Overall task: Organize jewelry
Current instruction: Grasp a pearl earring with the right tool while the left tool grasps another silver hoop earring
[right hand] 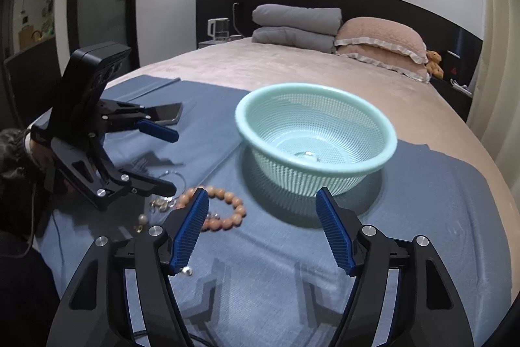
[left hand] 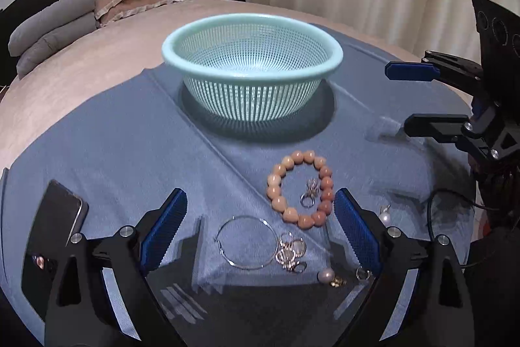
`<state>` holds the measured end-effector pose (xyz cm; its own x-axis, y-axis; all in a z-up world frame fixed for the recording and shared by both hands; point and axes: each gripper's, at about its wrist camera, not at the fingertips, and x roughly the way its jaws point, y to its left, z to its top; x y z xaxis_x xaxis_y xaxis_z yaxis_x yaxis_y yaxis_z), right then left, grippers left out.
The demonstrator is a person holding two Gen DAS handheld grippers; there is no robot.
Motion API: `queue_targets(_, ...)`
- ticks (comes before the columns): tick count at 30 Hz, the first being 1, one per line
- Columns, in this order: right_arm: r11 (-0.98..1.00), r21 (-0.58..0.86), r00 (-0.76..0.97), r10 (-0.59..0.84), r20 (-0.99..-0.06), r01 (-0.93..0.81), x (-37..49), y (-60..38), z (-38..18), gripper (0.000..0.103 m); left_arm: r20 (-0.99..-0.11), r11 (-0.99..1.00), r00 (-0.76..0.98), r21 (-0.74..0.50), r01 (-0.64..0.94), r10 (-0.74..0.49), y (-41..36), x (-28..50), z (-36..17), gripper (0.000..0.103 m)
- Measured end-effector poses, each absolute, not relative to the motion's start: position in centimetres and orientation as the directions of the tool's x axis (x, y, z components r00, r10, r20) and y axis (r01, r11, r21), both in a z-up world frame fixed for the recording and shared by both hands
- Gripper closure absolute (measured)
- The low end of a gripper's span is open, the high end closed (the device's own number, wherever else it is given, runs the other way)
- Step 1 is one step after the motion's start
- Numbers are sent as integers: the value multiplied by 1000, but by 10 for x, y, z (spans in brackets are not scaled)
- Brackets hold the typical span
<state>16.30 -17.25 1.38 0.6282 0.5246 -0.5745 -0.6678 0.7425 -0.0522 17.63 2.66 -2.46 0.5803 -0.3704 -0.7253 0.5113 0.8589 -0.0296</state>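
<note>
A mint-green mesh basket stands upright on a blue cloth spread over a pink-covered bed; in the right wrist view something small and pale lies at the bottom of the basket, too blurred to name. On the cloth in the left wrist view, a bracelet of peach heart-shaped beads lies at 6 o'clock from the basket, well apart from it; a small silver ring cluster rests inside the bead loop; a thin silver hoop lies at 7 o'clock from the bracelet, with a bunch of gold-toned rings touching its right edge; a pearl earring sits at 5 o'clock from the hoop, and a second pearl piece lies at 3 o'clock from the bracelet, just beyond the right-hand finger. The left tool hangs over the jewelry with its fingers spread wide, nothing between the pads; the hoop and rings lie on the cloth below the gap. The right tool stands with its fingers apart and empty, the basket at 12 o'clock from it and the bracelet by its left finger. A dark phone lies on the cloth at 9 o'clock from the left tool.
</note>
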Motion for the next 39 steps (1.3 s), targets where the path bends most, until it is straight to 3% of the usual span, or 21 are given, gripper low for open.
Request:
queue_targets(12, 696, 30, 520, 564, -641, -718, 133, -155, -30, 35, -737, 885, 576, -64, 462, -354, 21, 156, -47, 6)
queue_targets(19, 742, 66, 555, 553, -621, -667, 130, -153, -34, 35, -749, 912, 574, -95, 399, -330, 20, 167, -54, 6)
queue_targets(24, 775, 46, 565, 498, -658, -630, 136, -142, -38, 35, -755, 921, 588, -54, 386, -291, 13, 170, -57, 6)
queue_targets(25, 777, 51, 559, 496, -665, -628, 137, -141, -39, 37, -754, 922, 589, -53, 384, -289, 14, 170, -57, 6)
queue_targets(27, 783, 55, 547, 481, -685, -619, 138, -139, -42, 54, -752, 923, 592, -53, 382, -288, 13, 170, -58, 6)
queue_targets(28, 788, 49, 552, 473, -687, -614, 138, -139, -43, 56, -752, 924, 593, -54, 379, -287, 14, 170, -59, 6)
queue_targets(30, 789, 55, 554, 477, -682, -611, 137, -141, -43, 69, -751, 926, 596, -54, 373, -284, 14, 170, -59, 8)
queue_targets(33, 794, 65, 556, 479, -679, -604, 137, -143, -44, 80, -739, 934, 606, -89, 345, -294, 21, 171, -57, 14)
queue_targets(35, 794, 64, 555, 478, -681, -605, 137, -143, -44, 84, -735, 940, 612, -103, 325, -292, 27, 172, -56, 21)
queue_targets(39, 793, 55, 561, 476, -678, -607, 136, -142, -45, 86, -729, 949, 624, -112, 295, -280, 32, 173, -53, 44)
